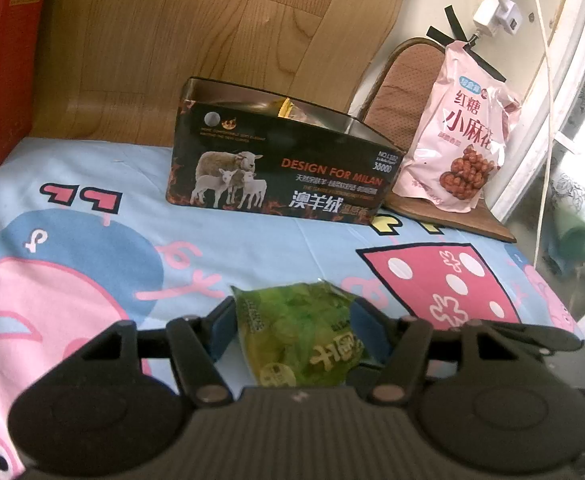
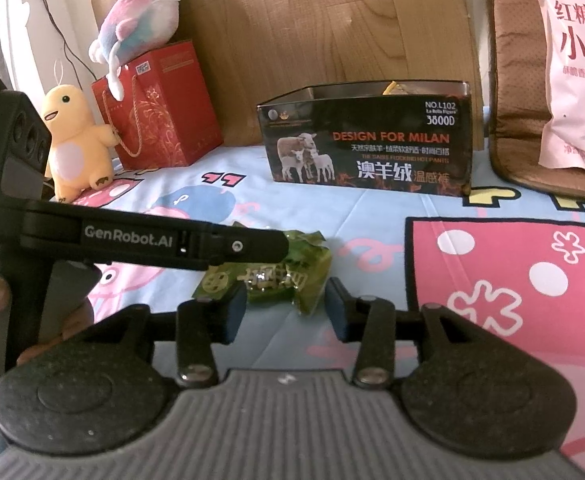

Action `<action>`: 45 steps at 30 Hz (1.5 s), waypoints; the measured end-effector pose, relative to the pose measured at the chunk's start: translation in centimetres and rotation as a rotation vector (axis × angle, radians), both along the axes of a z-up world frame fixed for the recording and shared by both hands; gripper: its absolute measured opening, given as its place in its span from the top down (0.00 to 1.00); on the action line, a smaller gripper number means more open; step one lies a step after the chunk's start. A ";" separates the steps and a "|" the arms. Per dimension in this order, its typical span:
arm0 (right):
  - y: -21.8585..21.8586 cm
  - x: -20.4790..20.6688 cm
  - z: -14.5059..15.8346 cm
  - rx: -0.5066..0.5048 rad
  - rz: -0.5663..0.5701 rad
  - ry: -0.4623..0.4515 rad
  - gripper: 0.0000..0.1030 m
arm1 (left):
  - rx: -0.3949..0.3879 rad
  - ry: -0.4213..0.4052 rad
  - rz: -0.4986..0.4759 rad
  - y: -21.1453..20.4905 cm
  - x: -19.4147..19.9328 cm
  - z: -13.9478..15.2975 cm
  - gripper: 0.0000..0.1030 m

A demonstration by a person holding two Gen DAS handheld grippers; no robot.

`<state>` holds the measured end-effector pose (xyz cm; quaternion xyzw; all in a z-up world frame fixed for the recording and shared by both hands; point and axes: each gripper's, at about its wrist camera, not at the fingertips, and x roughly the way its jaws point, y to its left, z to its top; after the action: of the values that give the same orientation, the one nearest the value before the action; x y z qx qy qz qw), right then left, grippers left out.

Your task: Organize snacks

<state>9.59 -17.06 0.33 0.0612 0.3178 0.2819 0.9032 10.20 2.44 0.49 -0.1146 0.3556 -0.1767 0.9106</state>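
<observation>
Snack: small green crinkly plastic packet (image 1: 296,336) lay in front of the black rectangular tin (image 1: 280,156).
Left gripper (image 1: 292,340): pinching the packet.
Right gripper (image 2: 286,308): spread, empty.
Risk: slippery wrapper could have slipped free.

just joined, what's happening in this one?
A person is sorting snacks on a cartoon-print sheet with two handheld tongs. The left tongs have a green snack packet between their fingers; whether they pinch it isn't clear. The right tongs hang open just short of the same packet. The open black tin behind already holds something, and a pink snack bag stands beside it.
</observation>
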 end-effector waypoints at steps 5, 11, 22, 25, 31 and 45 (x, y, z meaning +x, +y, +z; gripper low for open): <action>0.0 0.0 0.0 -0.001 0.001 0.000 0.55 | 0.000 0.000 0.000 0.0 0.0 -0.1 0.38; 0.0 0.1 0.0 -0.005 0.001 -0.002 0.55 | 0.001 -0.004 -0.009 -0.2 -0.2 0.1 0.35; 0.8 -0.3 0.2 -0.094 -0.027 -0.039 0.42 | -0.014 0.001 -0.013 0.1 -0.1 0.0 0.33; 1.0 -0.3 0.2 -0.102 -0.026 -0.041 0.41 | -0.019 0.004 -0.014 0.1 0.0 0.0 0.32; 1.2 -0.4 0.2 -0.110 -0.027 -0.044 0.39 | -0.037 0.009 -0.014 0.3 0.0 0.0 0.32; 1.1 -0.3 0.2 -0.111 -0.031 -0.043 0.38 | -0.046 0.013 -0.014 0.5 -0.1 0.0 0.30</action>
<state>9.27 -15.92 0.52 0.0100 0.3123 0.2511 0.9161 10.14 2.95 0.51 -0.1342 0.3581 -0.1905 0.9041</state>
